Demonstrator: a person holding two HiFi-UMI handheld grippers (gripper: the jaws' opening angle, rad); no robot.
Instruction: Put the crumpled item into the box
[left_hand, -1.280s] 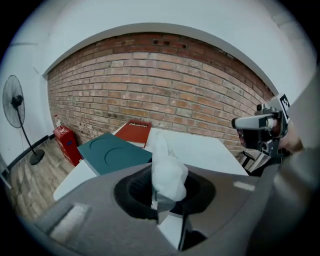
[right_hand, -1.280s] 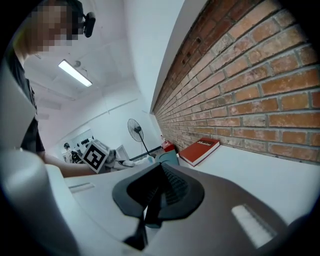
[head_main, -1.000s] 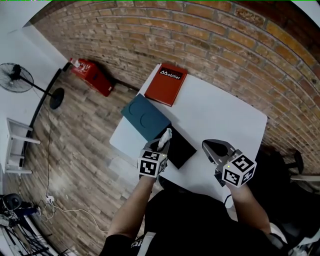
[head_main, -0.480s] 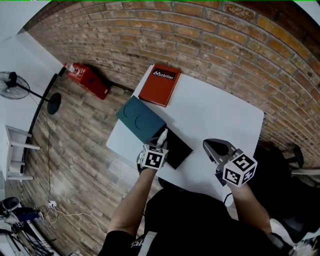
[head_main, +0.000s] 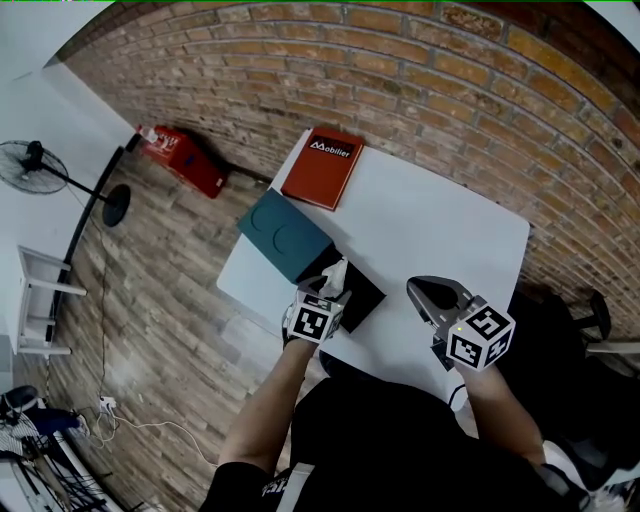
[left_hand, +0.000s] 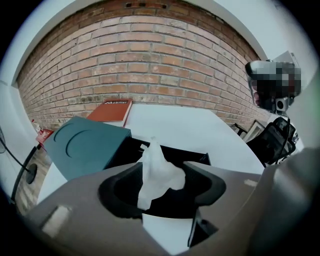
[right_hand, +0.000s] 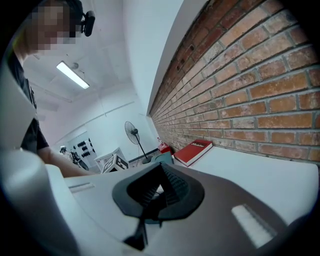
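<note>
Standing upright, tip up, the crumpled tissue (left_hand: 157, 172) sits between the left gripper's (left_hand: 164, 175) just-opened fingers (left_hand: 207, 182); the right gripper's (right_hand: 160, 180) are together.

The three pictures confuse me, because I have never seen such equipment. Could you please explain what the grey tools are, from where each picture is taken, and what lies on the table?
There is no robot here. A person holds a hand-held gripper, a kind of two-jaw tong, in each hand. One picture comes from a camera on the person's head, looking down. The other two come from cameras riding on each gripper, looking along its jaws.

On the white table lie a red book, a flat teal piece, probably a lid, and an open black box.

The left hand-held gripper hangs over the box. Its jaws have just been opening and stand wide, with a crumpled white tissue between them, not pinched. The right hand-held gripper is shut and empty.
</note>
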